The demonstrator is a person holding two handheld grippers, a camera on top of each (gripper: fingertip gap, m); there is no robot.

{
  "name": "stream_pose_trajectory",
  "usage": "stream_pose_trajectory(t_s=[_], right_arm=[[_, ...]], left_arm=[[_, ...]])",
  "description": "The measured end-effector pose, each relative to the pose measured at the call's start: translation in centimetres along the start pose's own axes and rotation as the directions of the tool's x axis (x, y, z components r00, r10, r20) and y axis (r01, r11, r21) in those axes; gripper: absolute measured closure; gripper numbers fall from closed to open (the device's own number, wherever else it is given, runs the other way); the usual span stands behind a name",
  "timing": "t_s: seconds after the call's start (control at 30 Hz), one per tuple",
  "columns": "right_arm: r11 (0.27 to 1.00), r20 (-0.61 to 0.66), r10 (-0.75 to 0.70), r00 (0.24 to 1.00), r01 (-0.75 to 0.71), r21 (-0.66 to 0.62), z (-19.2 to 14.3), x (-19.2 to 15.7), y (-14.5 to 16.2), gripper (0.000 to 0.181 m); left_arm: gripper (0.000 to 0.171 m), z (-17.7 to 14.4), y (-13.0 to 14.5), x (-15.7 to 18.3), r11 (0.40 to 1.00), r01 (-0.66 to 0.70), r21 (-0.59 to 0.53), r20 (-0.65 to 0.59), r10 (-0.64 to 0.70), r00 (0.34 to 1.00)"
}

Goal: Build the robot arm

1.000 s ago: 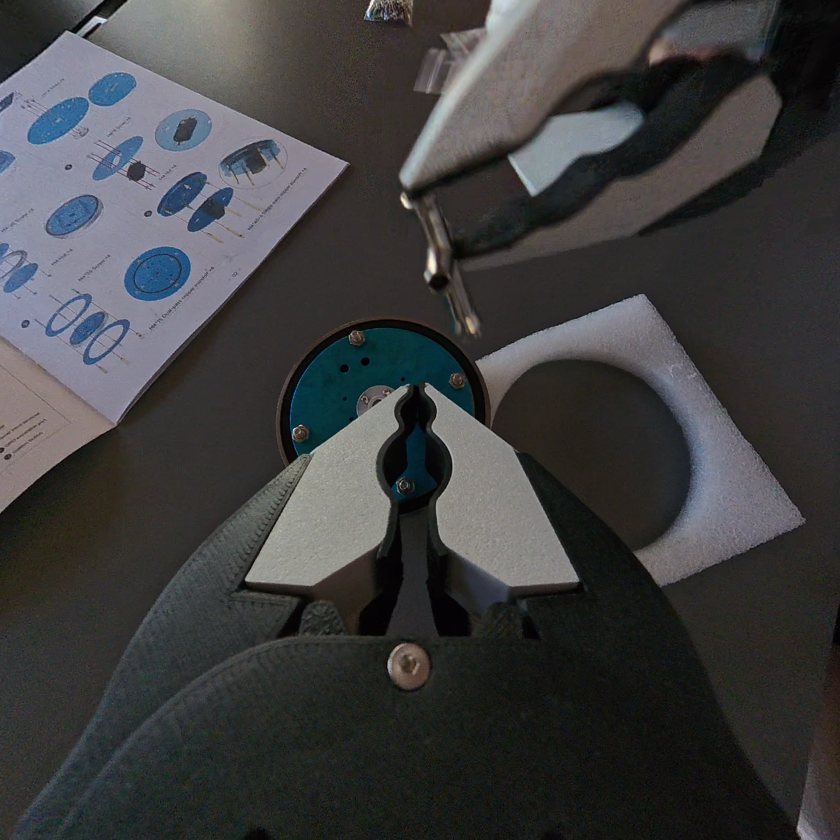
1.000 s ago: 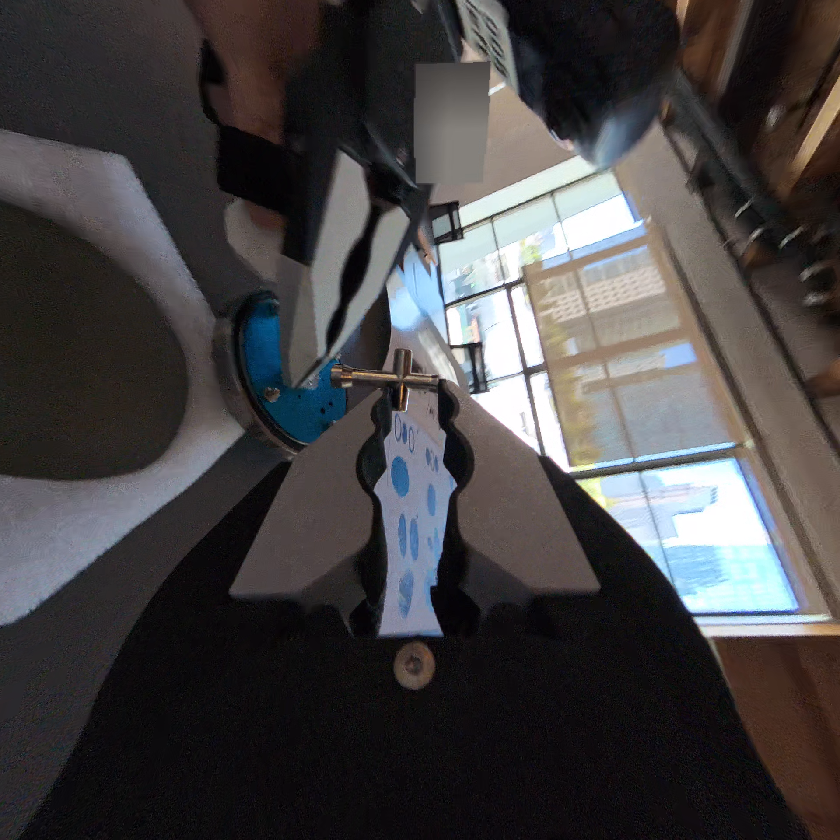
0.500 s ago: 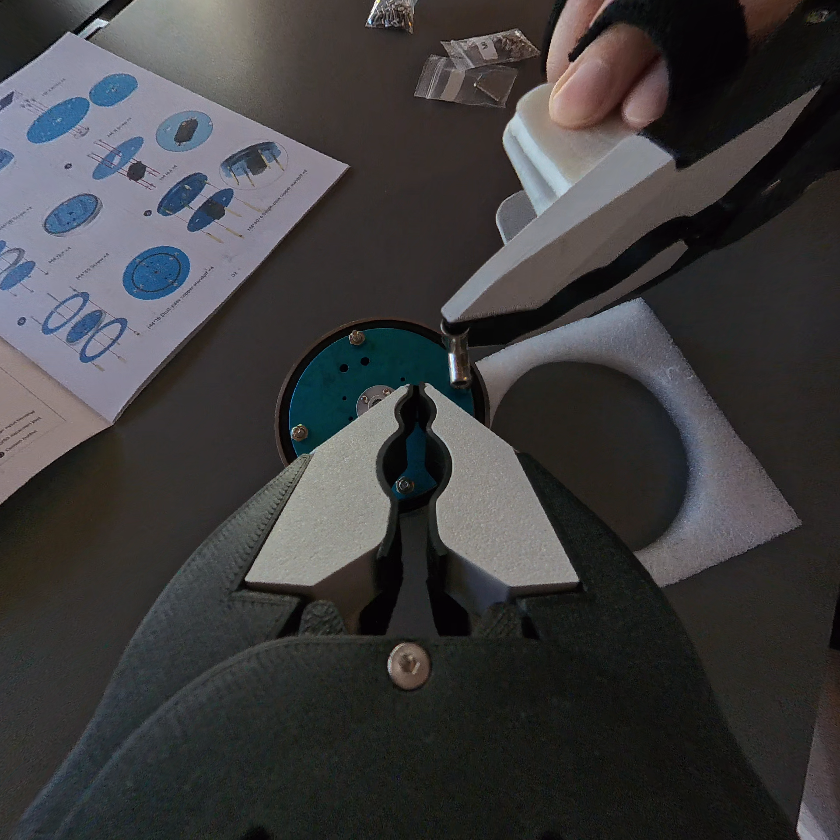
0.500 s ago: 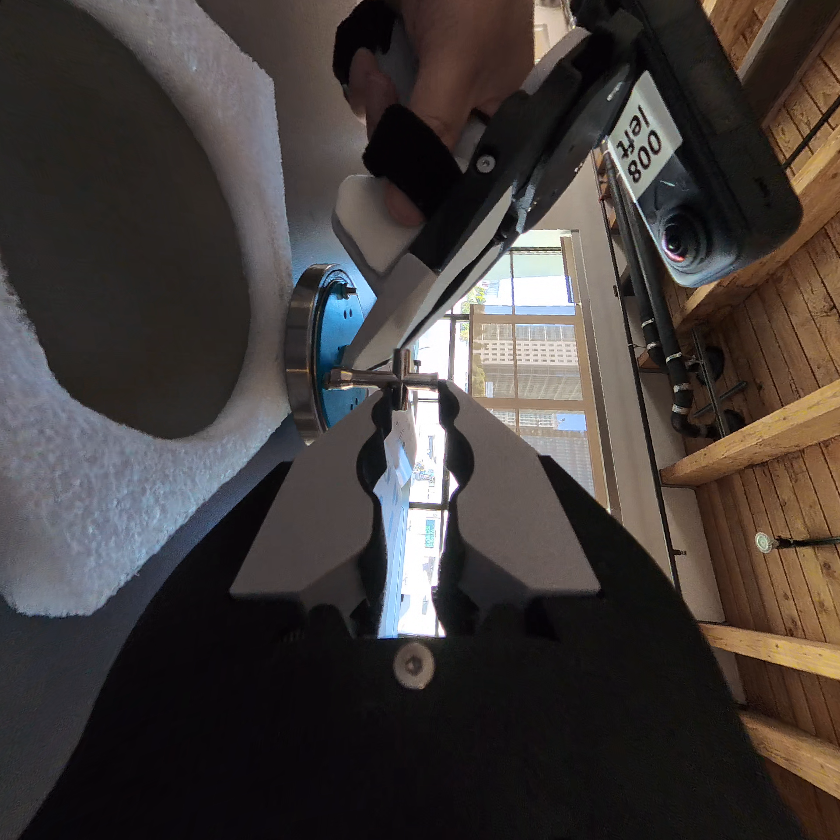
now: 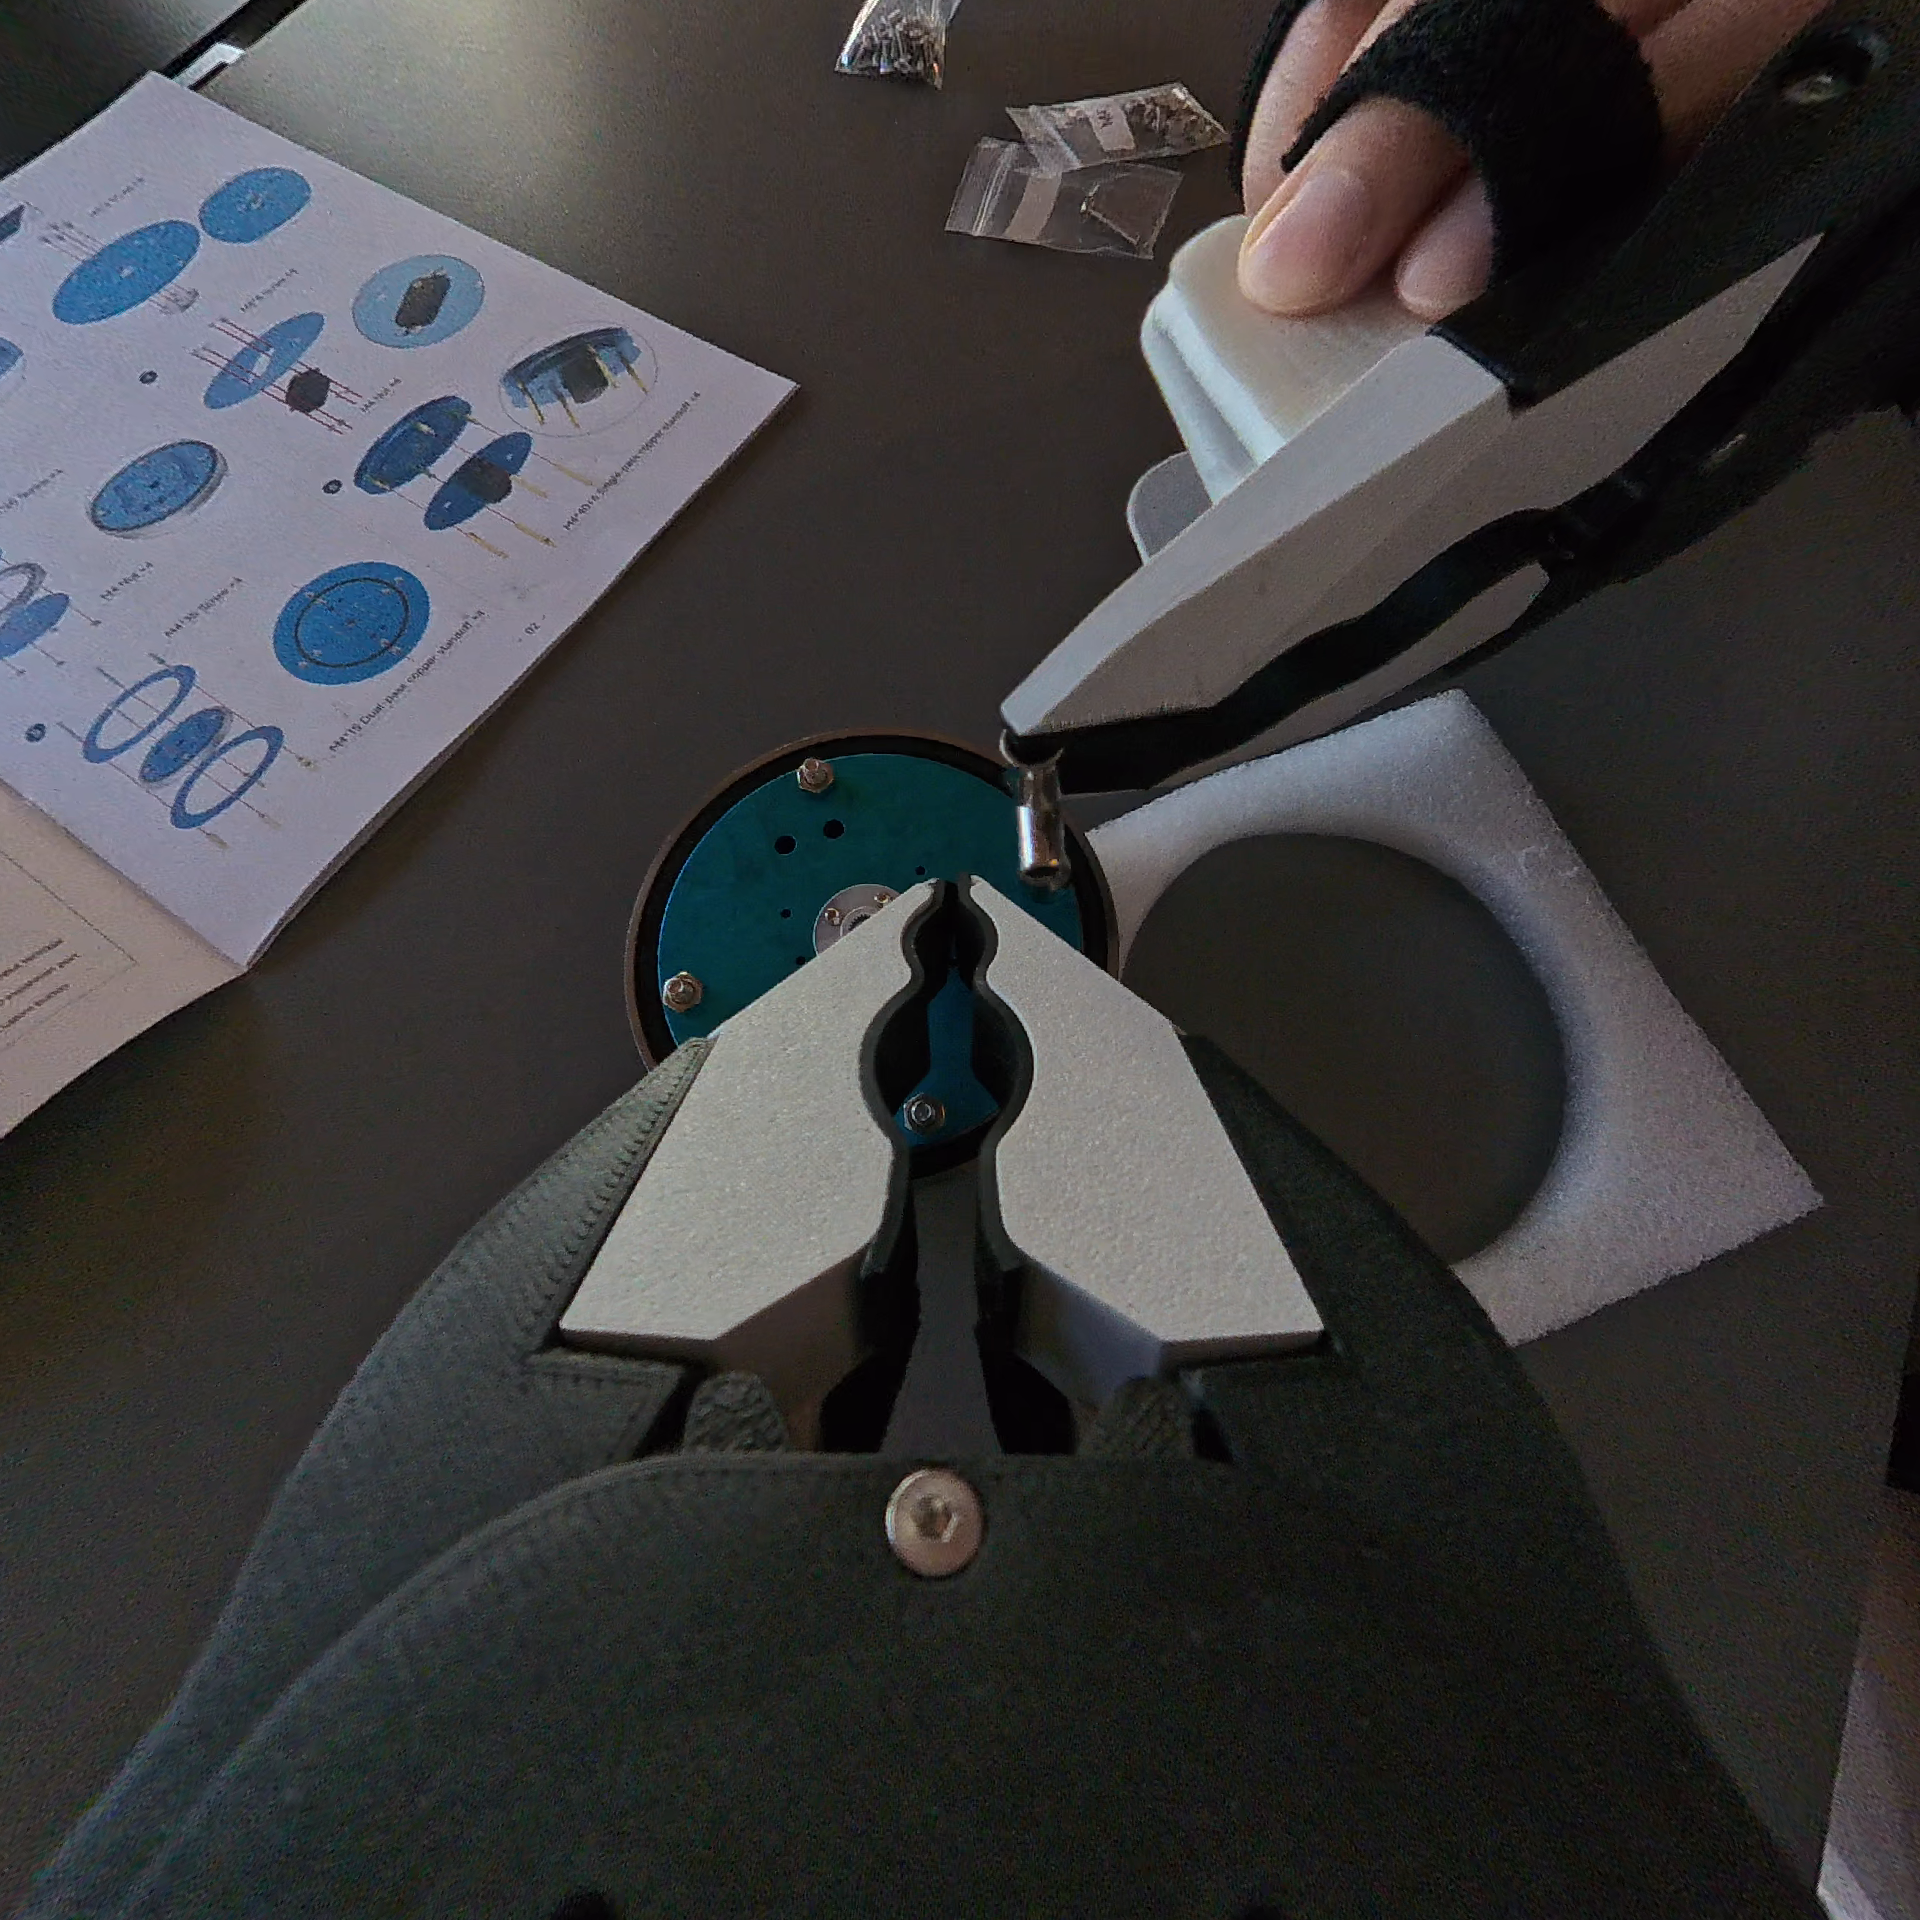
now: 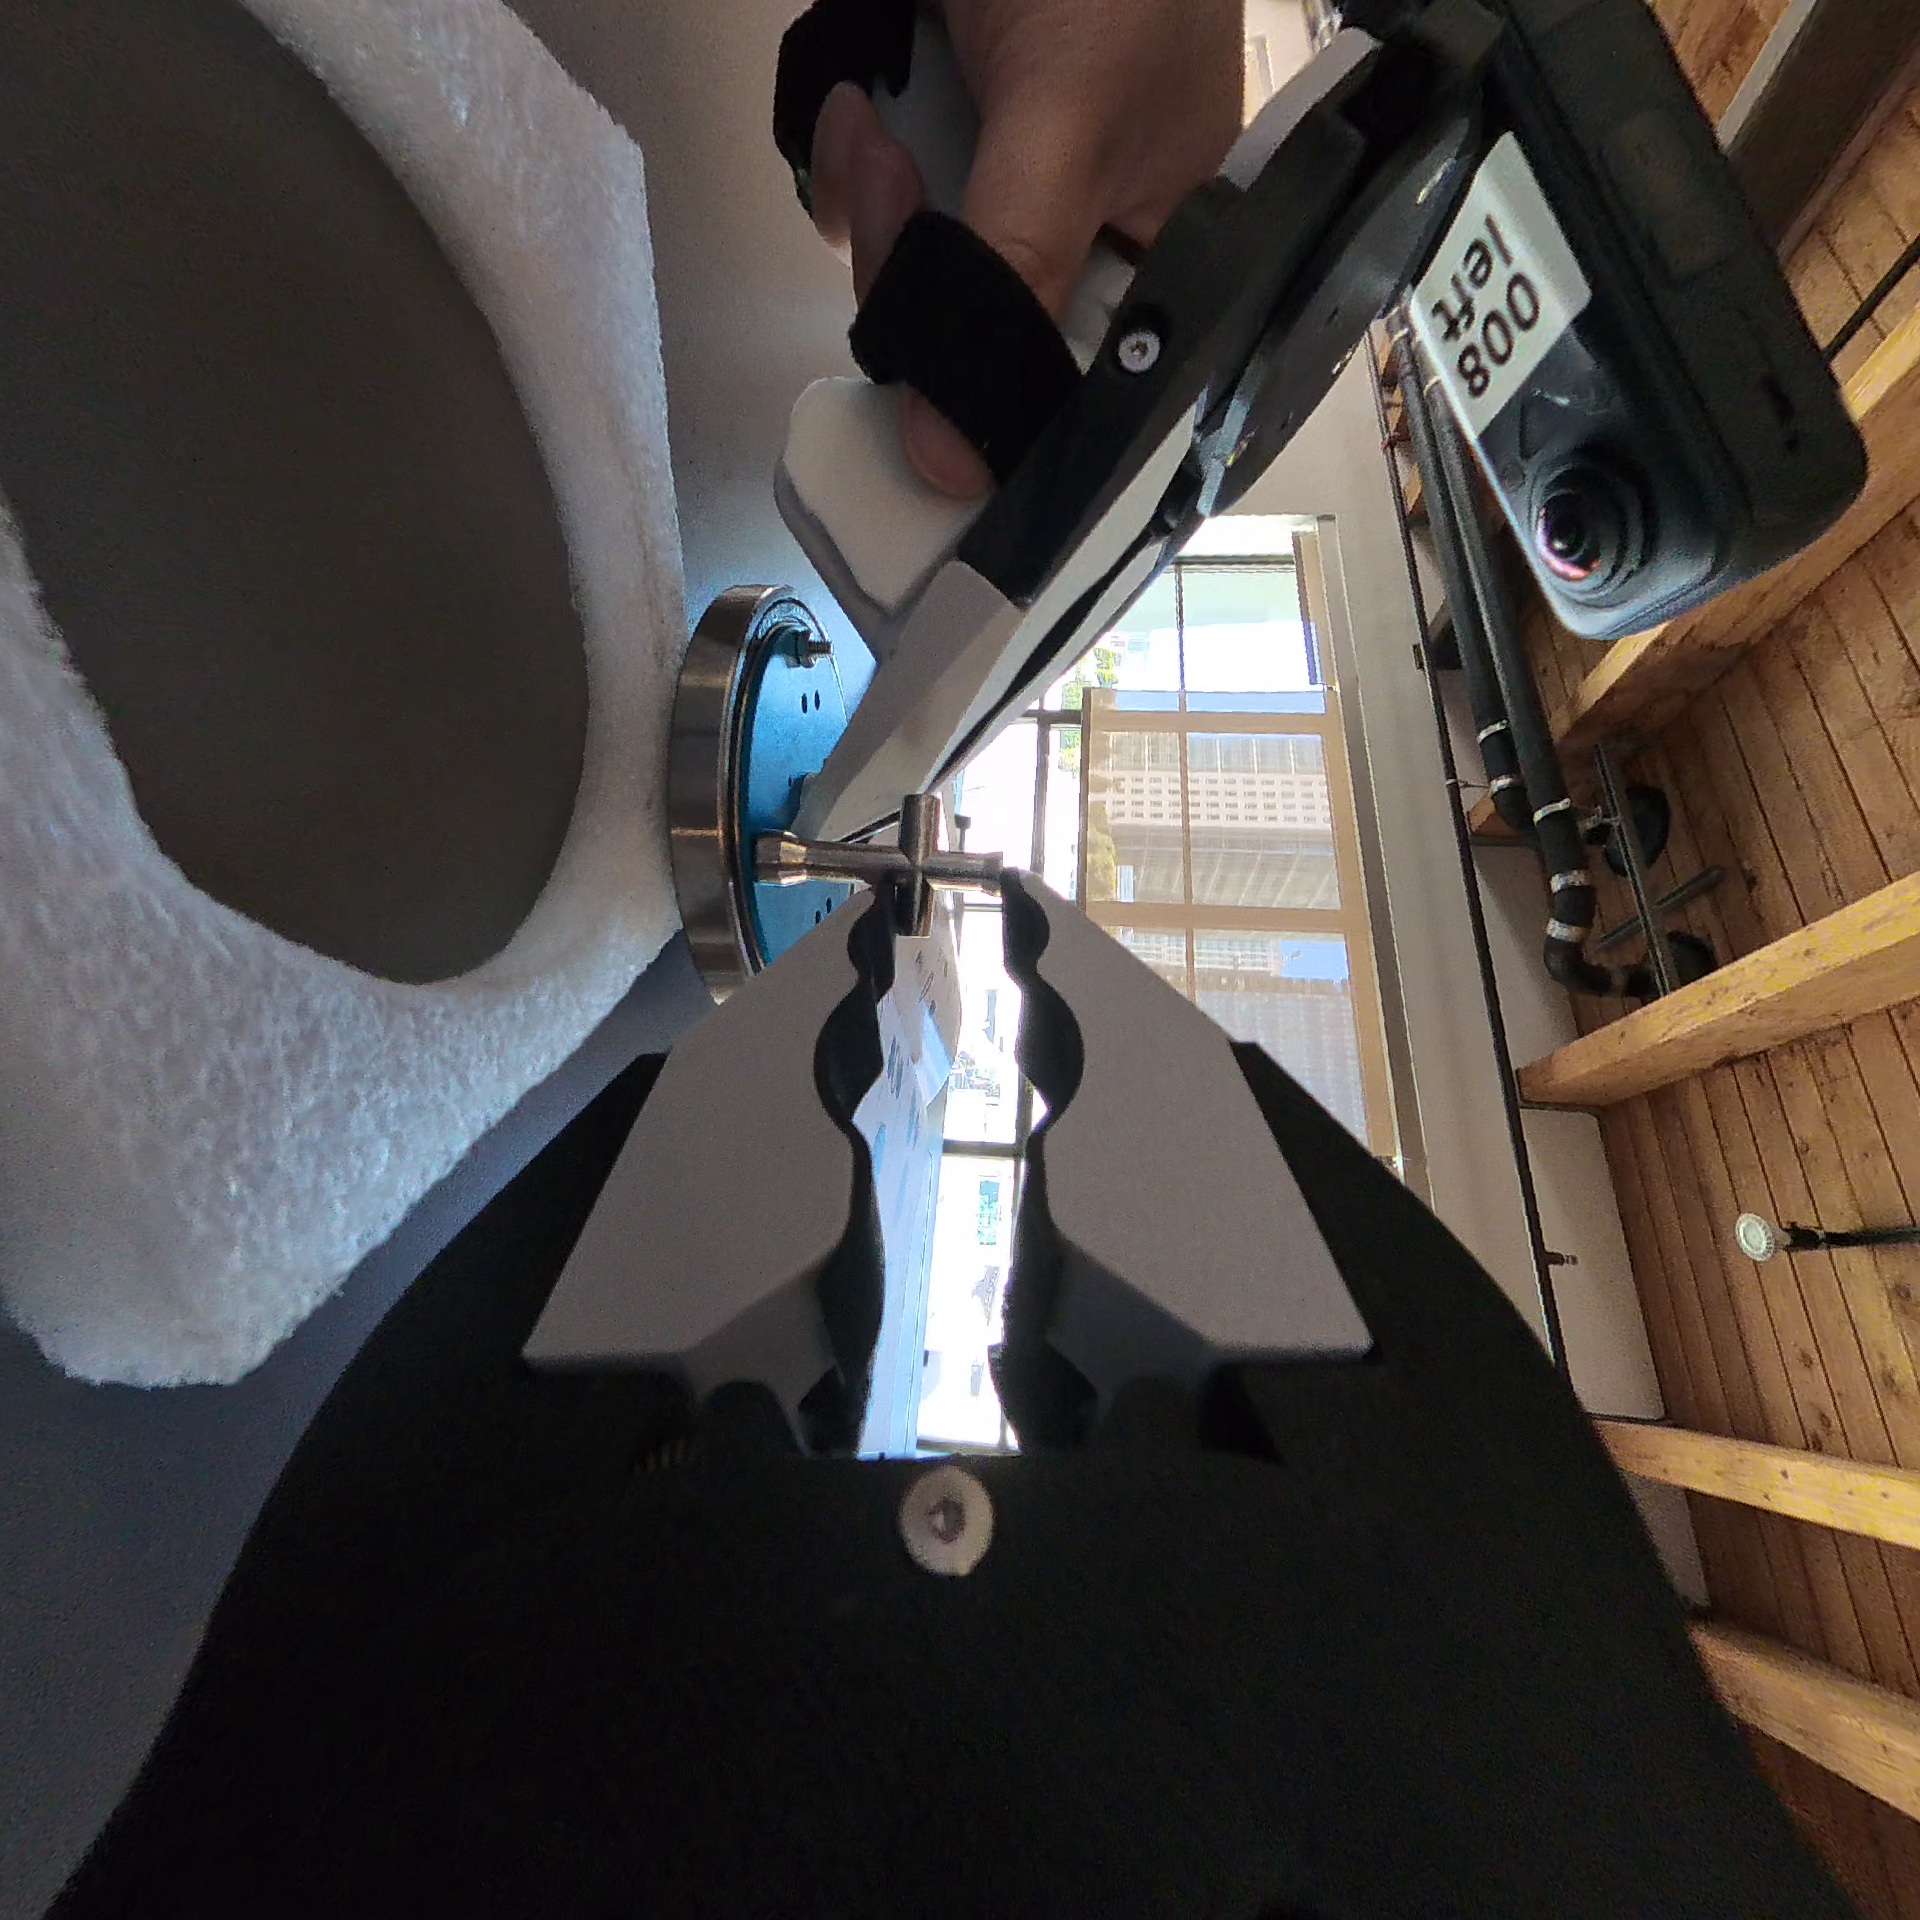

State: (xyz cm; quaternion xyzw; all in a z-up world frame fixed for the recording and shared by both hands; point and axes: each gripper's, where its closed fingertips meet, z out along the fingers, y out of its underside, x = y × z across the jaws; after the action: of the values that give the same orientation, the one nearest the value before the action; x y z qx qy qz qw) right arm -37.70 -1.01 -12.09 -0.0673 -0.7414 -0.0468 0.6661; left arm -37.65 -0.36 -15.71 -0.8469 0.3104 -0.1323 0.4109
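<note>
Two grippers at a blue disc on a dark table.

Left wrist view: the left gripper [image 5: 954,902] has its jaws nearly together, only a thin slit between the tips, and they hold nothing; the tips are over the disc [image 5: 769,894], and I cannot tell if they touch it. The right gripper [image 5: 1023,740] comes from the upper right, jaws clamped on a small metal wrench [image 5: 1037,831] which points down to a nut at the disc's edge. A foam frame [image 5: 1621,1039] lies just beside the disc, a booklet [image 5: 312,468] to the left.

Right wrist view: here the wrench [image 6: 873,854] lies with its long axis across the picture, socket end on the disc [image 6: 774,748], cross handle between the right gripper's [image 6: 948,883] tips.
</note>
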Motion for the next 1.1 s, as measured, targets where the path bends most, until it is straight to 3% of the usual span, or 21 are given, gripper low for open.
stream_pose_trajectory(t_s=[0.13, 0.3, 0.57, 0.63, 0.7, 0.8, 0.9, 0.97, 1.03, 1.1], right_arm=[[1.0, -0.012, -0.015, 1.0, 0.015, 0.002, -0.2, -0.1, -0.2, 0.162], [1.0, -0.014, -0.027, 1.0, 0.027, -0.002, -0.2, -0.1, -0.2, 0.162], [1.0, 0.013, -0.028, 1.0, 0.028, 0.008, -0.3, -0.2, -0.3, 0.161], [0.999, 0.079, 0.042, 0.996, -0.044, 0.023, -0.4, -0.4, -0.4, 0.155], [0.983, 0.191, 0.159, 0.969, -0.174, 0.06, -0.9, -0.3, -1.1, 0.138], [0.914, 0.374, 0.36, 0.854, -0.404, 0.043, -1.3, 2.0, -1.2, 0.129], [0.828, 0.676, 0.465, 0.571, -0.552, -0.103, -1.8, 2.7, -1.7, 0.13], [0.837, 0.776, 0.433, 0.459, -0.524, -0.158, -1.7, 3.1, -1.9, 0.14], [0.89, 0.82, 0.371, 0.436, -0.419, -0.18, -1.0, 2.7, -1.2, 0.161], [0.912, 0.87, 0.337, 0.36, -0.355, -0.206, -1.2, 1.5, -0.9, 0.168]], left_arm=[[0.17, -0.7, 0.2, -0.1, 1.0, 0.005, 0.0, -0.005, -0.005, 1.0], [0.157, -2.4, -1.5, 1.7, 0.992, -0.028, 0.124, -0.103, 0.041, 0.994], [0.165, -1.3, -1.7, 1.6, 0.99, -0.087, 0.107, -0.058, 0.094, 0.994], [0.165, -1.4, -1.7, 1.6, 0.992, -0.063, 0.105, -0.074, 0.071, 0.995], [0.165, -1.4, -1.6, 1.5, 0.993, -0.065, 0.099, -0.075, 0.072, 0.995], [0.165, -1.4, -1.6, 1.5, 0.992, -0.08, 0.094, -0.067, 0.087, 0.994], [0.165, -1.3, -1.6, 1.6, 0.991, -0.1, 0.088, -0.056, 0.105, 0.993], [0.165, -1.3, -1.6, 1.6, 0.989, -0.118, 0.085, -0.046, 0.122, 0.991], [0.165, -1.3, -1.6, 1.6, 0.988, -0.128, 0.085, -0.04, 0.132, 0.991], [0.165, -1.3, -1.6, 1.6, 0.988, -0.129, 0.085, -0.04, 0.132, 0.99]])
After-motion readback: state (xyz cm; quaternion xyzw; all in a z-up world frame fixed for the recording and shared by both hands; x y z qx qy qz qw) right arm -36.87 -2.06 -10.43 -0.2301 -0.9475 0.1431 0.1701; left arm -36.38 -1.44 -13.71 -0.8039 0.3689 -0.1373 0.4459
